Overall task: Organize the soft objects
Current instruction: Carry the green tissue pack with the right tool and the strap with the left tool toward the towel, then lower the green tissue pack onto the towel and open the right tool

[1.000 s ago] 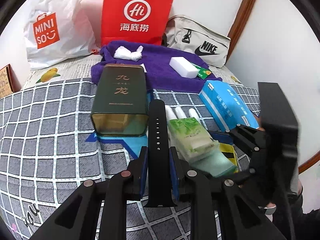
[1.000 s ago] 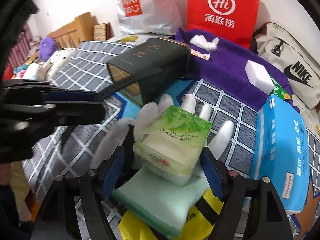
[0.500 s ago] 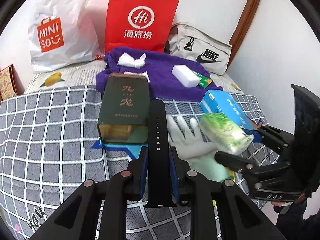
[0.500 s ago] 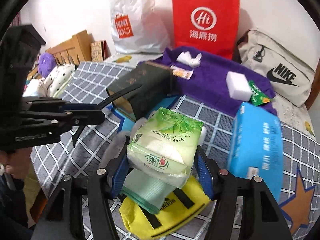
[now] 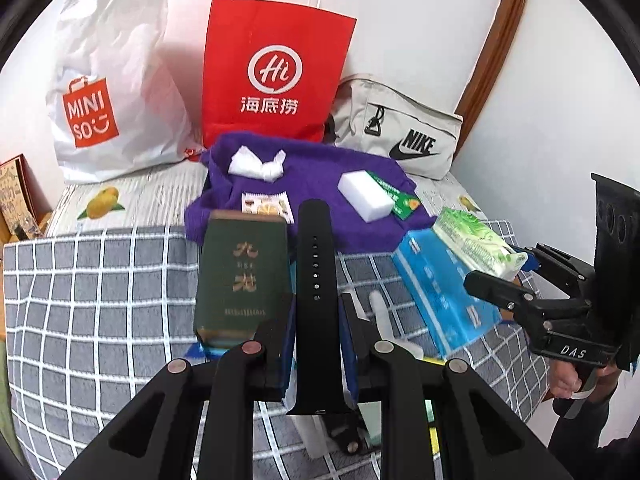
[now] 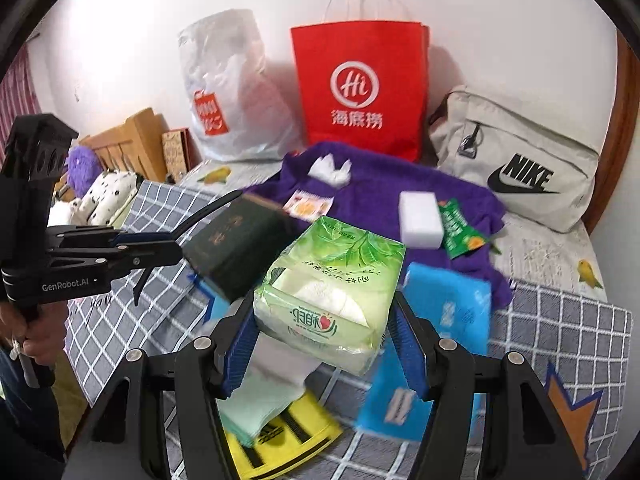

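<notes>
My left gripper is shut on a black watch strap that sticks forward above the checked bedspread. My right gripper is shut on a green tissue pack and holds it up in the air; the pack also shows in the left wrist view, above the blue tissue box. A purple towel lies at the back with a white sponge, a crumpled white tissue and a snack sachet on it. A white glove lies under the left gripper.
A dark green tin box lies left of the strap. A Miniso bag, a red paper bag and a Nike pouch stand against the wall. A light green cloth and a yellow bag lie below the right gripper.
My right gripper has lifted the green tissue pack off the glove and cloth and carried it up and towards the purple towel. My left gripper has risen with the strap.
</notes>
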A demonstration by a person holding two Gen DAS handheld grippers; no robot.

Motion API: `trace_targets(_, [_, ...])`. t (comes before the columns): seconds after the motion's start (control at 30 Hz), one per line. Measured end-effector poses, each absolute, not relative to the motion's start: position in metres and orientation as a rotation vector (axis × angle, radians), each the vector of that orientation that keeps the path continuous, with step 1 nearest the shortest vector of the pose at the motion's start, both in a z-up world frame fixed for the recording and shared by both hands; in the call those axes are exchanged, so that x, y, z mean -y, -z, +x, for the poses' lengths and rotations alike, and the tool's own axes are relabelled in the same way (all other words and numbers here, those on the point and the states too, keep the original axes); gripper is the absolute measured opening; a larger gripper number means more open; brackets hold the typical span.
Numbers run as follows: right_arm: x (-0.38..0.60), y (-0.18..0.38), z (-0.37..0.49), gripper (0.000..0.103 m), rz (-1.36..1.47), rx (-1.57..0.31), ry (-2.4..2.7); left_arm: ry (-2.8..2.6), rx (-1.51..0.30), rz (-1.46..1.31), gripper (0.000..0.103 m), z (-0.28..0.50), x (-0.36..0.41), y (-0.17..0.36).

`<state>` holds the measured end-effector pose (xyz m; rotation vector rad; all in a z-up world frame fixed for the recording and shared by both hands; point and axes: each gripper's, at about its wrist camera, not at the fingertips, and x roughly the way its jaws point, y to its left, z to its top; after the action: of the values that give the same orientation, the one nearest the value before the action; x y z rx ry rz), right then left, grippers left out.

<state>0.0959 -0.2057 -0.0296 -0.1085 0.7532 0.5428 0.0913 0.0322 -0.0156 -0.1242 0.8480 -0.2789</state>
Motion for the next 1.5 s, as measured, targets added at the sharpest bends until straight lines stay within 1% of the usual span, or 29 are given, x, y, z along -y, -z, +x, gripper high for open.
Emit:
trace_targets(0.2, [0.212,0.023,0.131,0.062,-0.080,-0.751,-0.520,0.256,-0.847,-0.115,0.020,0.123,-0.034,0.009])
trace_targets(0.4, [0.213,0.022,0.173,0.062,-0.052,-0.769,-0.505,0.235,-0.882,-0.127,0.020,0.168,-0.038,0.011])
trace_targets(0.67, [0.204,0.017,0.226,0.062,-0.041,-0.776,-0.506,0.224,-0.887,-0.121,0.020,0.229,-0.035,0.010])
trace_targets(0.93, [0.196,0.023,0.269,0.062,-0.026,-0.799,-0.509,0.233,-0.912,-0.131,0.020,0.277,-0.031,0.023])
trace_targets(1.27, [0.173,0.070,0.296,0.062,-0.091,-0.896,-0.561,0.217,-0.997,-0.164,0.020,0.303,-0.046,0.061])
trace_targets(1.43, [0.169,0.078,0.296,0.062,-0.110,-0.907,-0.573,0.230,-1.017,-0.160,0.020,0.307,-0.043,0.069])
trace_targets(1.5, [0.168,0.075,0.293,0.060,-0.121,-0.908,-0.570,0.233,-1.017,-0.157,0.020,0.306,-0.042,0.069])
